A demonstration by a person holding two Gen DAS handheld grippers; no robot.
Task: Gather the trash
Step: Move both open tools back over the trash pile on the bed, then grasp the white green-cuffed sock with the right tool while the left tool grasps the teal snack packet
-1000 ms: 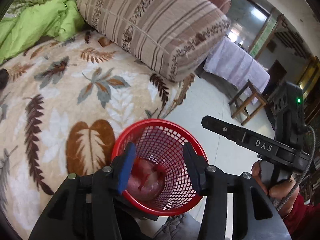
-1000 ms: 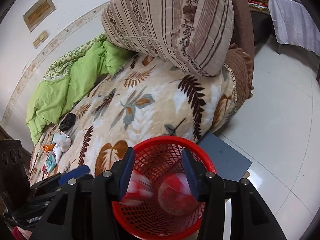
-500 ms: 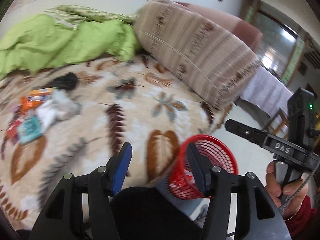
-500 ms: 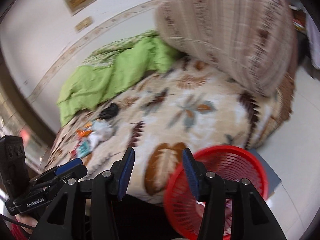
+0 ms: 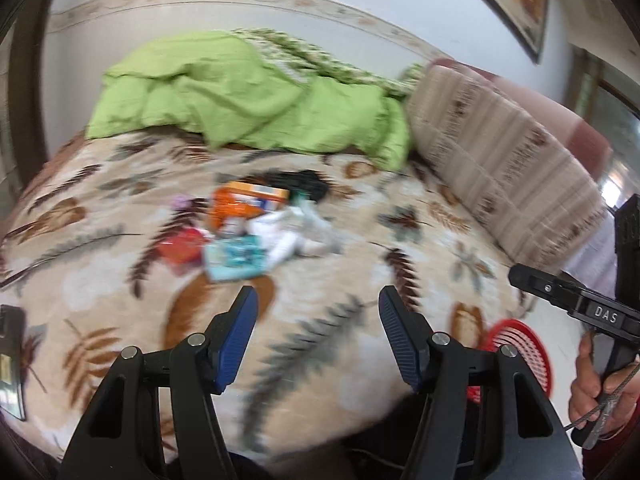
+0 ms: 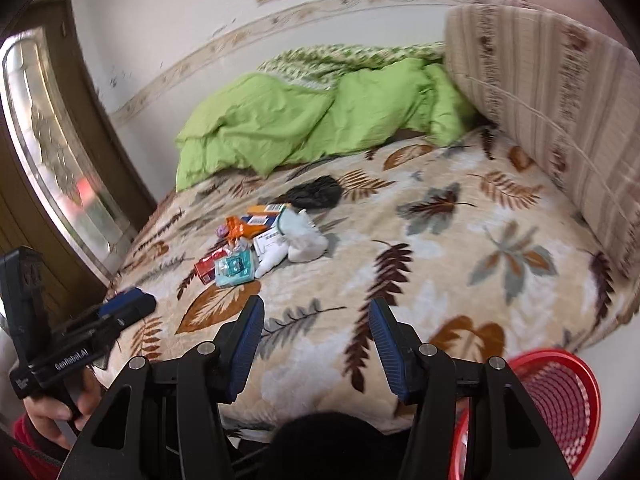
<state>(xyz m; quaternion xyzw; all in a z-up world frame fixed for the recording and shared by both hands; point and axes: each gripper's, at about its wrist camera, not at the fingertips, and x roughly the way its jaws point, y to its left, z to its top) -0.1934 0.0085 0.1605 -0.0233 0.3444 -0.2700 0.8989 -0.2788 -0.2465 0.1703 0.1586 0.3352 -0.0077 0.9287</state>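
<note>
A heap of trash lies mid-bed on the leaf-patterned blanket: a teal packet, a red packet, orange wrappers, white crumpled paper and a black bag. The left wrist view shows the same heap, blurred, with the teal packet nearest. My left gripper hangs over the blanket short of the heap, jaws opening, nothing between them. My right gripper is likewise short of the heap, jaws opening and empty. The red mesh basket stands on the floor at the bed's right edge.
A green quilt is bunched at the back of the bed against the wall. A large striped cushion stands along the right side. A mirrored wooden door is at the left. A hand holds the other gripper at the right.
Both grippers have swung left from over the red basket to face the bed and the trash heap. Their jaws stand wider than before. The basket now sits at the lower right.
</note>
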